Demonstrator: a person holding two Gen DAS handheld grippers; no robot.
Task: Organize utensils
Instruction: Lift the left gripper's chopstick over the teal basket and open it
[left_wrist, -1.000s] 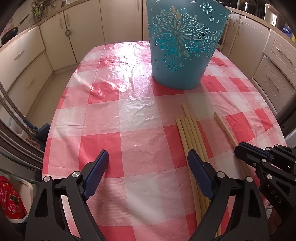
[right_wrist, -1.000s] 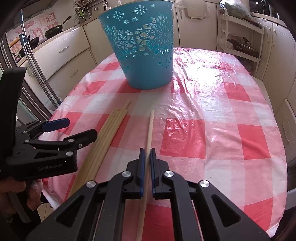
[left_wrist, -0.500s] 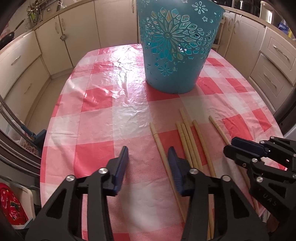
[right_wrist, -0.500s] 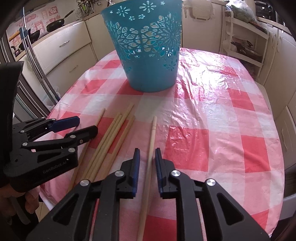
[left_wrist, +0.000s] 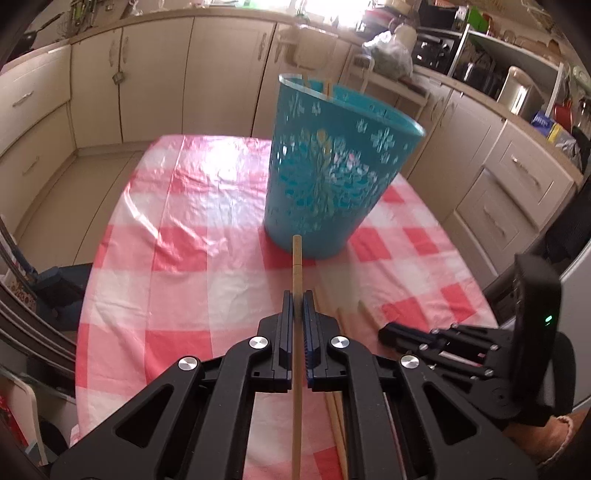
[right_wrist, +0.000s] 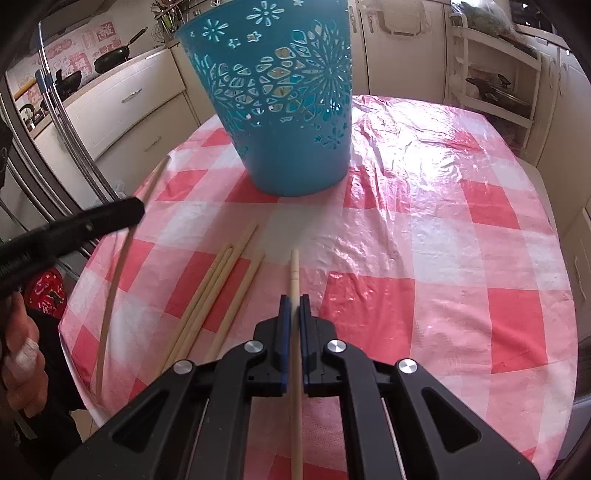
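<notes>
Held chopstick, left: I see my left gripper (left_wrist: 295, 314) clamped on a chopstick (left_wrist: 296, 266), tip at 12 o'clock toward the basket.
Held chopstick, right: my right gripper (right_wrist: 293, 314) is closed on a second chopstick (right_wrist: 294, 273), low over the cloth.
Loose chopsticks (right_wrist: 221, 284): a bundle lying on the cloth at 10 o'clock from my right gripper.
Basket (right_wrist: 284, 110): teal, perforated, upright at 12 o'clock; stick ends show above its rim.
Tablecloth (right_wrist: 443, 240): red-and-white check.

Checked table (right_wrist: 424, 240), basket (right_wrist: 288, 110), perhaps five chopsticks (right_wrist: 218, 291)
</notes>
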